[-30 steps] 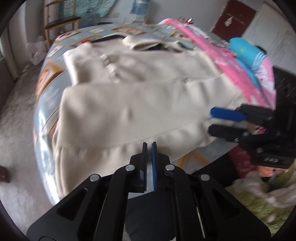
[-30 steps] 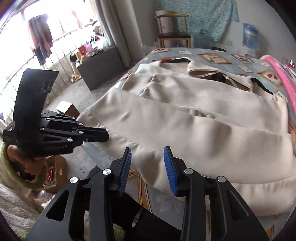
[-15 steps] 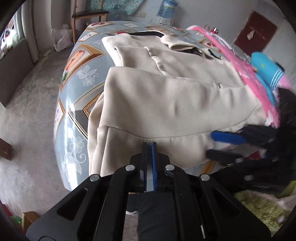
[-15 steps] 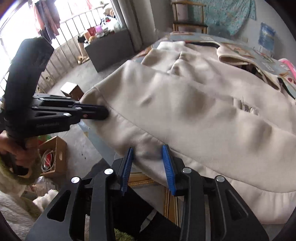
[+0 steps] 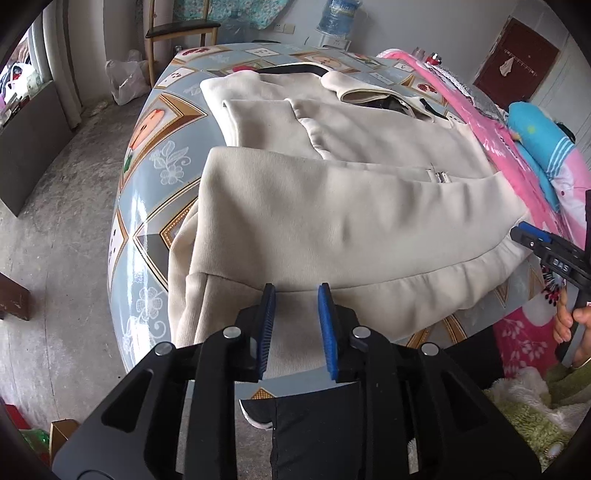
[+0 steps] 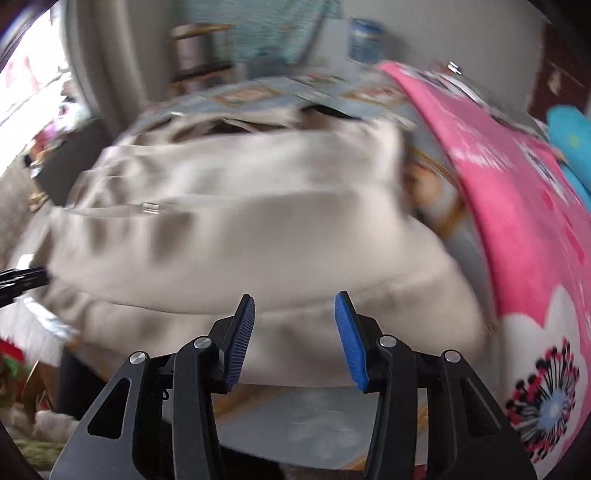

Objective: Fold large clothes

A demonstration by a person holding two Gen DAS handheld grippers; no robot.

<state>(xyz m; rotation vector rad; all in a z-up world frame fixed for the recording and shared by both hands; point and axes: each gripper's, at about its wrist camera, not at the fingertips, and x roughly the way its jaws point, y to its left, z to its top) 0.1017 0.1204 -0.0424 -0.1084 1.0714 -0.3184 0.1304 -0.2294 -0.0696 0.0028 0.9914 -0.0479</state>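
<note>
A large cream jacket (image 5: 332,206) lies on a round table with a blue patterned cover (image 5: 147,177). Its lower part is folded up over the body, and the hem hangs at the near table edge. My left gripper (image 5: 295,295) is open and empty, its tips just above the near hem. My right gripper (image 6: 295,306) is open and empty over the jacket's (image 6: 240,229) near right edge; this view is motion-blurred. The right gripper also shows at the right edge of the left wrist view (image 5: 532,236).
A pink blanket (image 5: 491,136) and a blue pillow (image 5: 535,129) lie along the table's right side. A wooden chair (image 5: 177,33) and a water bottle (image 5: 338,14) stand beyond the table. Grey floor lies to the left.
My left gripper has opened and let go of the jacket fold. My right gripper has swung to the right, toward the pink blanket side, and opened wider.
</note>
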